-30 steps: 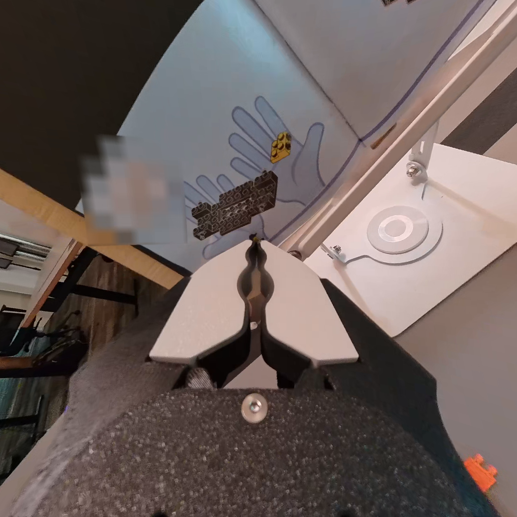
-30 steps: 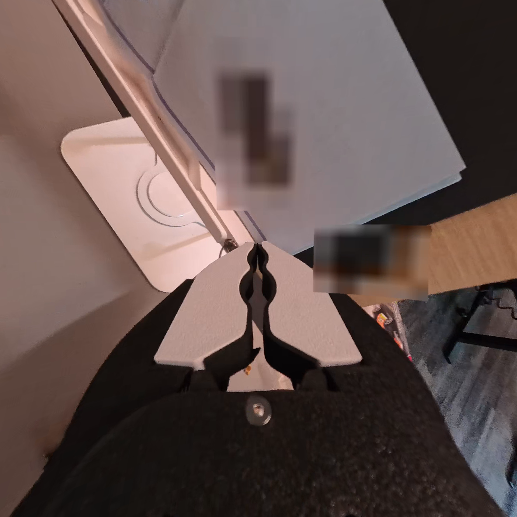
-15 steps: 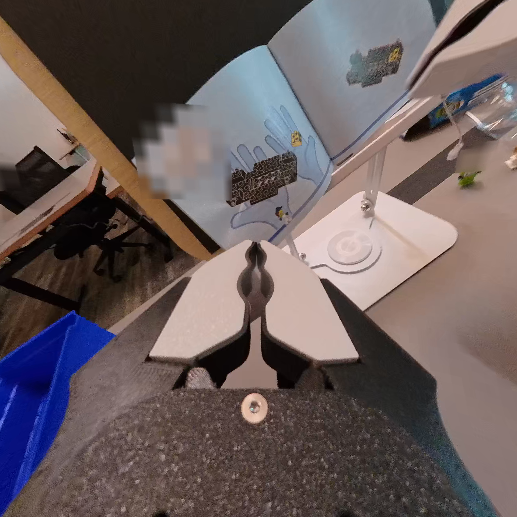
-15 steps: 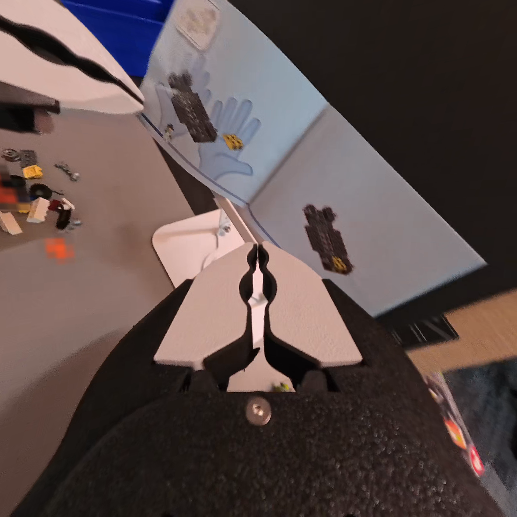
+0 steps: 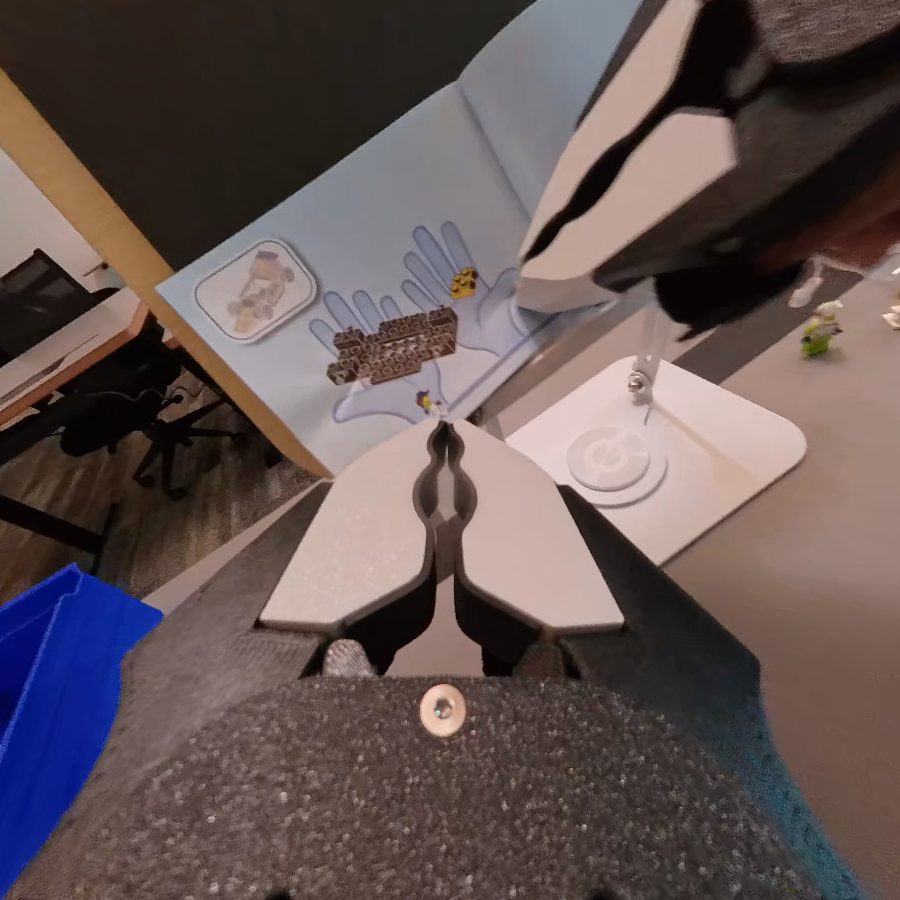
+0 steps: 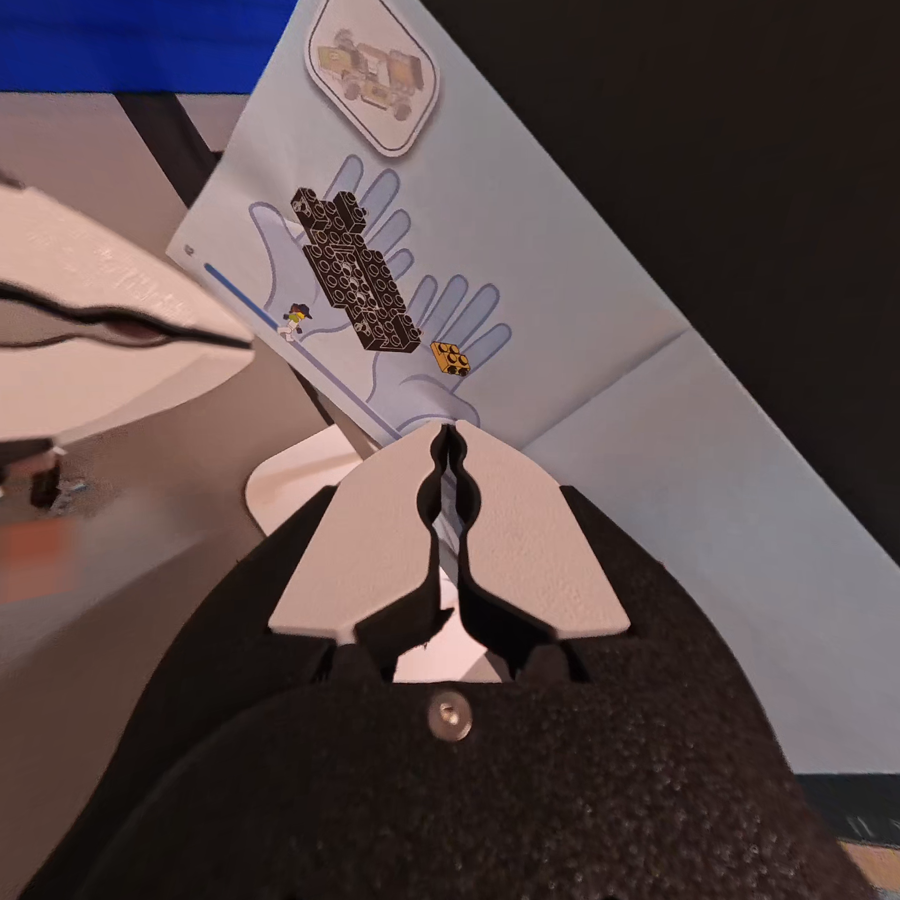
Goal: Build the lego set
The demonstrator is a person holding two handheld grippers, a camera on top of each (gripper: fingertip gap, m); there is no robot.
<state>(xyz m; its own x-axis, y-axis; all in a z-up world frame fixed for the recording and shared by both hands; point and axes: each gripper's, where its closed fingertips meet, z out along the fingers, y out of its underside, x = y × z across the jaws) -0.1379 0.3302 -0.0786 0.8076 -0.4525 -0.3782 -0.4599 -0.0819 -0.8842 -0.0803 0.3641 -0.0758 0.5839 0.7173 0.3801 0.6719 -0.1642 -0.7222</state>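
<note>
**Both grippers closed and empty before the open booklet**

The grey table (image 5: 803, 609) fills the right of my left wrist view, with a blue bin (image 5: 53, 657) at its near left edge. Behind the table stands a dark panel (image 5: 243, 97) with a wooden edge.

The booklet (image 5: 389, 253) is propped open on a white stand (image 5: 706, 467) and slants across both views. Its left page shows two pale blue hands, a black brick assembly and one yellow brick, with a small figure printed low on the page. In my right wrist view the same booklet (image 6: 560, 253) fills the upper middle.

My left gripper (image 5: 444, 428) points at the lower edge of that page. Its jaws are together at the tips and I see nothing between them. My right gripper (image 6: 447, 429) also has its jaws together, with nothing held, and aims at the page's bottom near the fold. Each gripper shows in the other's view, blurred: the right one at upper right in the left view, the left one at the left edge in the right view.

The loose lego is small and far off. A green and white minifigure (image 5: 820, 328) stands on the table beyond the stand. In the right view a blurred orange piece (image 6: 34, 550) and a dark piece (image 6: 46, 482) lie on the table at far left.
</note>
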